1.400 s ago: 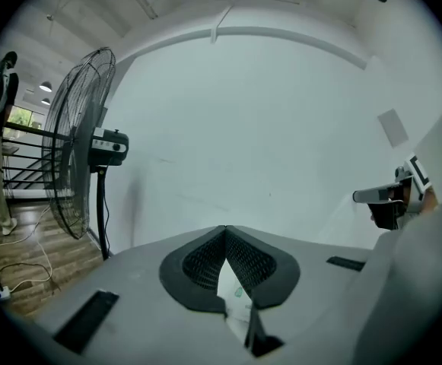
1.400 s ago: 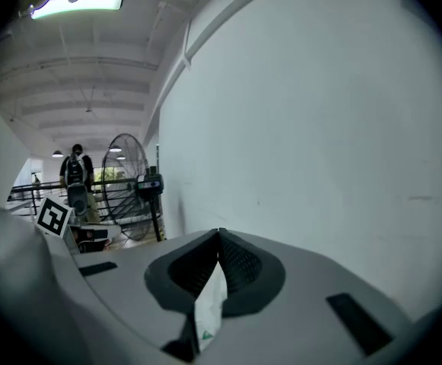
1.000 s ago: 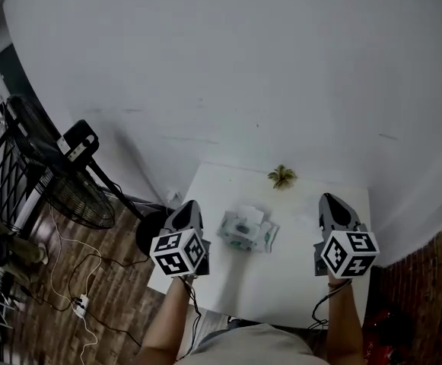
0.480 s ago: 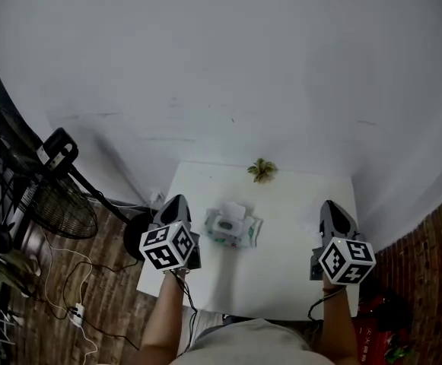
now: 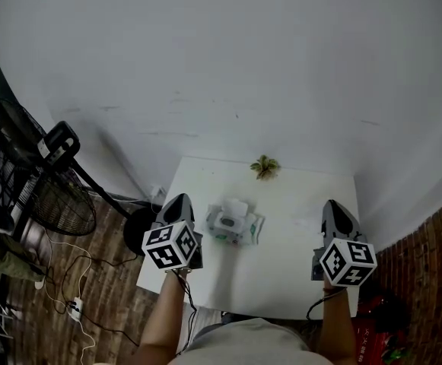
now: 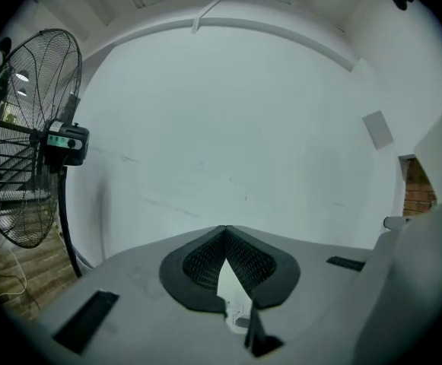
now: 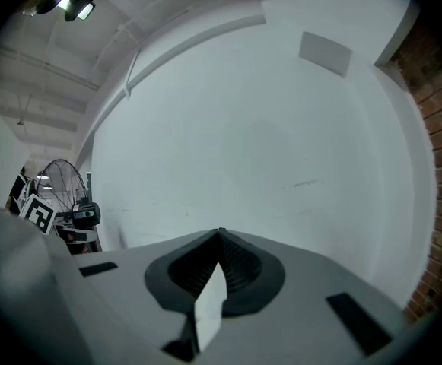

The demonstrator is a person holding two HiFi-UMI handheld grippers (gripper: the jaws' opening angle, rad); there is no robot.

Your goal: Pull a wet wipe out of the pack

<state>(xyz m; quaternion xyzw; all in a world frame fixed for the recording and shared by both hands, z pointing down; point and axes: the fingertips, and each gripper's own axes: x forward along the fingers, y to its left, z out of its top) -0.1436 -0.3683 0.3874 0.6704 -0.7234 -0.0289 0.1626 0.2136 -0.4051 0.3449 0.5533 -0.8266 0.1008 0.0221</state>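
The wet wipe pack lies on the small white table, left of its middle, with its white lid flap raised. My left gripper hovers at the table's left edge, just left of the pack and apart from it. My right gripper hovers near the table's right edge, well clear of the pack. Both are shut with nothing between the jaws. The left gripper and right gripper views point at the white wall; the pack is not in them.
A small green plant sits at the table's far edge against the white wall. A black standing fan is at the left, with cables and a power strip on the wooden floor. A brick wall is at the right.
The head view has shifted a little. Both grippers have stayed on either side of the pack and remain shut.
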